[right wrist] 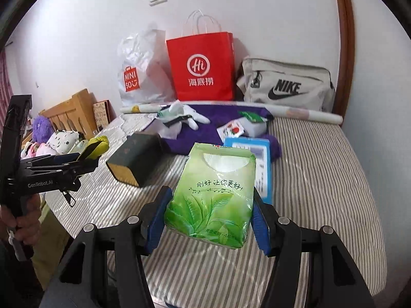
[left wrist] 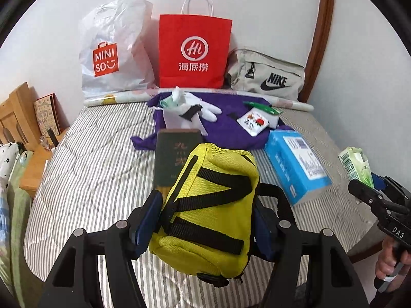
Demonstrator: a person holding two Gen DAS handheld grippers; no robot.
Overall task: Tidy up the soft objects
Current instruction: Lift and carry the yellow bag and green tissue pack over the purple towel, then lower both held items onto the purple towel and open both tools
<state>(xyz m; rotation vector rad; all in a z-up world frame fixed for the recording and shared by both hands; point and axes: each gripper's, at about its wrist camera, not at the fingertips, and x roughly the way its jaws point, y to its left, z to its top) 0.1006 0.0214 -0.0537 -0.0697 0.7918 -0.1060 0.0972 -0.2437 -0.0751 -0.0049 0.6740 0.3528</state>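
My left gripper (left wrist: 205, 220) is shut on a yellow pouch (left wrist: 213, 200) with black straps, held clear above the striped bed (left wrist: 90, 169). My right gripper (right wrist: 209, 218) is shut on a green tissue pack (right wrist: 215, 192), also lifted off the bed. In the left wrist view the right gripper (left wrist: 370, 187) shows at the far right with the tissue pack (left wrist: 355, 164) in it. In the right wrist view the left gripper (right wrist: 87, 154) shows at the left with the yellow pouch (right wrist: 99, 145). White gloves (left wrist: 190, 107) lie on a purple cloth (left wrist: 226, 125).
A dark green book (left wrist: 172, 159), a blue box (left wrist: 295, 164) and a small printed packet (left wrist: 253, 123) lie on the bed. Against the wall stand a white Miniso bag (left wrist: 113, 51), a red paper bag (left wrist: 192, 51) and a beige Nike bag (left wrist: 269, 77). A wooden nightstand (left wrist: 33, 169) is at the left.
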